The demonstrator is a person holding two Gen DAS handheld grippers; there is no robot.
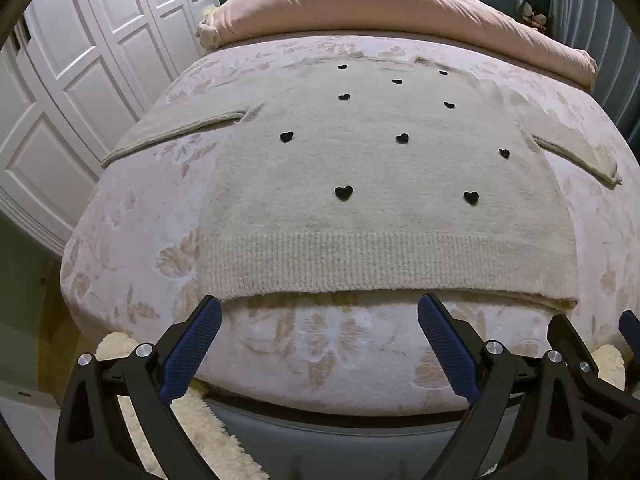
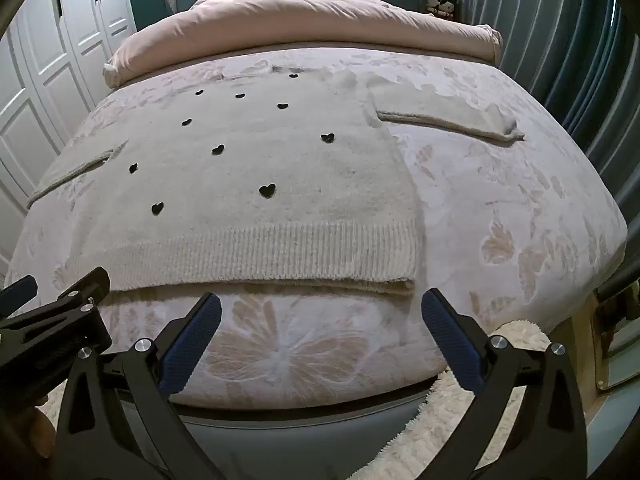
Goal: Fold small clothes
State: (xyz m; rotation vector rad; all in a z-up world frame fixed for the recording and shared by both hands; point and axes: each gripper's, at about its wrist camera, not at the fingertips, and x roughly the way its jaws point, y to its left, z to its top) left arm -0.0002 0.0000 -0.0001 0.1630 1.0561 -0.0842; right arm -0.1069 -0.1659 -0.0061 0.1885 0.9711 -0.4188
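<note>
- A cream sweater point(image 1: 380, 184) with small black hearts is laid flat on the bed point(image 1: 132, 248), hem nearest the cameras and neck toward 12 o'clock, so its long axis runs from 6 to 12.
- The ribbed hem point(image 1: 384, 264) lies just short of the bed's near edge, with a strip of floral cover left bare below it.
- Both sleeves are spread sideways: the left sleeve point(image 1: 176, 132) toward 9 o'clock, the right sleeve point(image 2: 448, 120) toward 3 o'clock.
- Open cover is seen on both sides of the sweater; more of it is shown at 3 o'clock in the right view.
- A rolled pink duvet point(image 1: 380, 12) bounds the far side at 12 o'clock.
- The left gripper point(image 1: 320, 312) is held wide open above the near edge, nothing between its jaws, tips just short of the hem.
- The right gripper point(image 2: 322, 310) is likewise spread wide and empty, below the hem's right corner.
- White wardrobe doors point(image 1: 80, 80) are shown large in the left view only; a curtain point(image 2: 560, 60) at 2 o'clock is shown best in the right view.
- A shaggy rug point(image 2: 460, 420) is seen below the bed edge at 5 o'clock.
</note>
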